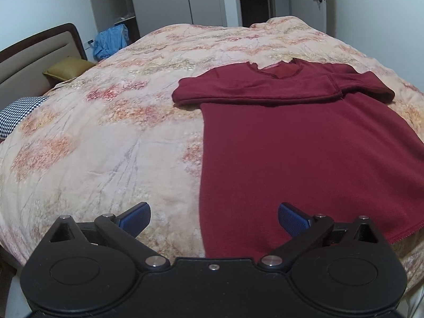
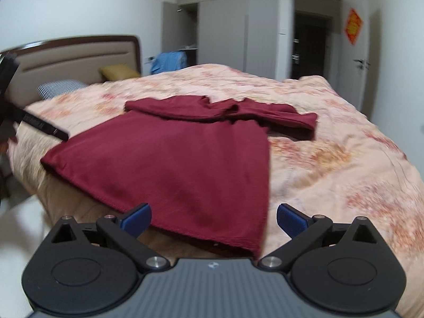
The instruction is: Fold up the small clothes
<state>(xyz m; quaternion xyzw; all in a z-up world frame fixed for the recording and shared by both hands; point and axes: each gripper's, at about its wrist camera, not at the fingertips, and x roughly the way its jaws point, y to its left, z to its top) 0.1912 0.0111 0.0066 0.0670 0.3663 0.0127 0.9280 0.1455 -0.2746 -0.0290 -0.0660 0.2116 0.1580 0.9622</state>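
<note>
**Sleeves folded in, hem waiting to be lifted**

Nearest to me, the left gripper hangs just short of the bed's edge with its blue pads spread wide and nothing between them. The right gripper does the same on the other side, fully parted and empty, hovering above the near right corner of the hem.

Just beyond them lies the maroon long-sleeved shirt, spread flat on the floral duvet, its hem at the bed's near edge. Farther up, both sleeves are laid across the chest, one over the other, so I judge the sleeve step done and the bottom-to-top fold next. That calls for each gripper to drop onto its own hem corner, pinch both layers, and carry the hem up toward the collar evenly.

At the far end sit a mustard pillow and a checked pillow by the headboard. The right view is blurred, a dark bar at its left edge is hard to identify, and the left view crops the shirt's right side.
</note>
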